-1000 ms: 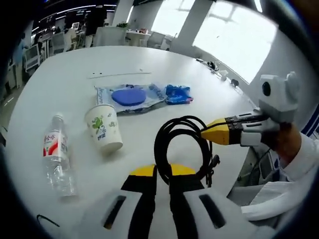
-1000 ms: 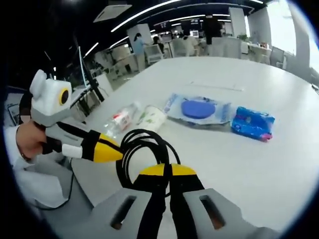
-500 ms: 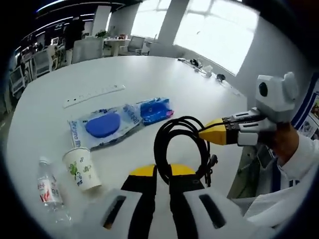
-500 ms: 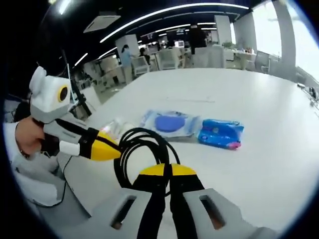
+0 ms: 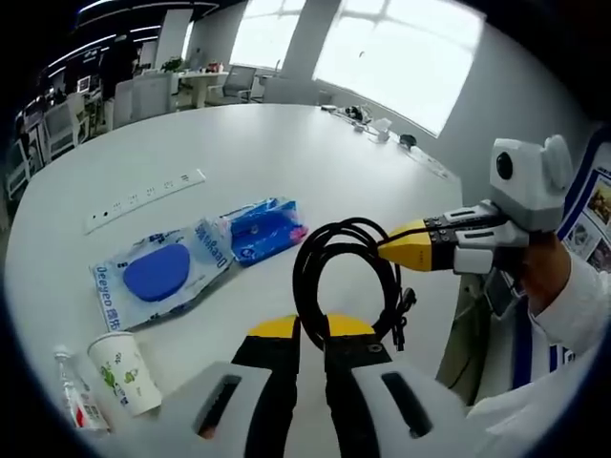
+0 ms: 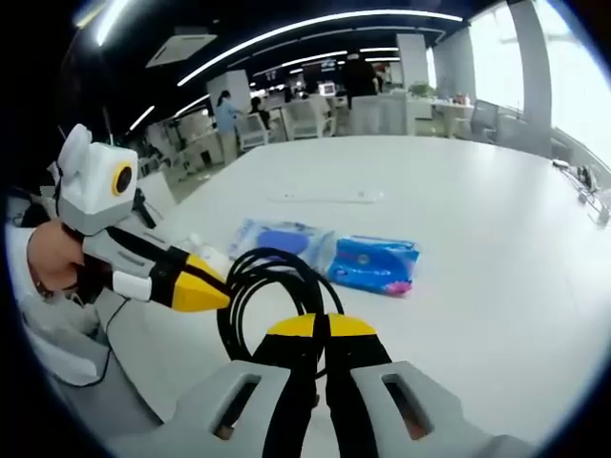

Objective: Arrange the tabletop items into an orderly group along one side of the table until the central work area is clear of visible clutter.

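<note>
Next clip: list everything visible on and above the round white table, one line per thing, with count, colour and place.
Coiled black cable: one, black, held above the table's near edge by both tongs.
Blue plastic wipes pack: one, blue, mid-table.
Clear pouch holding a blue round pad: one, beside the wipes pack.
White paper cup with green print: one, upright near the pouch.
Clear plastic bottle with red label: one, lying beside the cup.
White power strip: one, farther along the table.
Round white table: one.
Left tongs: shut on the cable.
Right tongs: shut on the cable.

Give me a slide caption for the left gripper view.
Both grippers, left gripper and right gripper, pinch a coiled black cable above the white table.
</note>
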`<act>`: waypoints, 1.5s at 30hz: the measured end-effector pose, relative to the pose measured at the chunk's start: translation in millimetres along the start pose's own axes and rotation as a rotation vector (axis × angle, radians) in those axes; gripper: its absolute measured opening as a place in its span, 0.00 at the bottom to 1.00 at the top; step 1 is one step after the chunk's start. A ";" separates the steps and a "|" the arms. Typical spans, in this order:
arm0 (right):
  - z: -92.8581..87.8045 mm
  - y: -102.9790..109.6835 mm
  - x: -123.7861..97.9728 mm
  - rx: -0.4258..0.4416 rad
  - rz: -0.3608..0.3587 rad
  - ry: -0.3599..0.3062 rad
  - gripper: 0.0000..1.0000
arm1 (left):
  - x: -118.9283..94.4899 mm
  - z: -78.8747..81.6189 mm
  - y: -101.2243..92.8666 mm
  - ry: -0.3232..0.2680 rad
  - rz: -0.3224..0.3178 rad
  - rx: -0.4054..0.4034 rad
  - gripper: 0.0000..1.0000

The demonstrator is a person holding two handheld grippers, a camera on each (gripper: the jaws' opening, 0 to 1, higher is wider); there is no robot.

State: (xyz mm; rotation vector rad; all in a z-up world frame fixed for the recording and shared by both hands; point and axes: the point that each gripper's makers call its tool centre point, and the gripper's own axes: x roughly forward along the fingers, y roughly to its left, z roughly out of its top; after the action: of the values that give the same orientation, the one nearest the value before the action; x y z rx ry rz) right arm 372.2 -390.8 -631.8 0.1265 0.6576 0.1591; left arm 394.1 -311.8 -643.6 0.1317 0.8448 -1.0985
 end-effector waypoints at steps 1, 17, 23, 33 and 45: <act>0.0 -2.8 1.0 0.000 -0.002 0.002 0.00 | 3.0 0.8 -0.3 0.004 -0.001 0.000 0.06; -19.8 -42.2 36.5 0.017 -0.005 0.080 0.00 | 58.7 -6.8 12.6 0.091 -0.021 -0.070 0.06; -29.5 -54.9 52.0 0.036 -0.006 0.107 0.00 | 75.1 -12.4 18.4 0.114 -0.023 -0.101 0.06; -41.4 -62.1 68.8 0.050 -0.003 0.134 0.00 | 91.6 -20.5 28.7 0.148 -0.022 -0.157 0.06; -52.0 -73.1 80.4 0.046 -0.012 0.158 0.00 | 105.7 -25.0 32.7 0.171 -0.030 -0.179 0.06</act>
State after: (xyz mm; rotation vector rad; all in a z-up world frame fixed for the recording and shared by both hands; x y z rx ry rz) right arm 410.6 -443.9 -732.8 0.1551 0.8192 0.1433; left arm 427.2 -361.1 -740.3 0.0635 1.0979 -1.0444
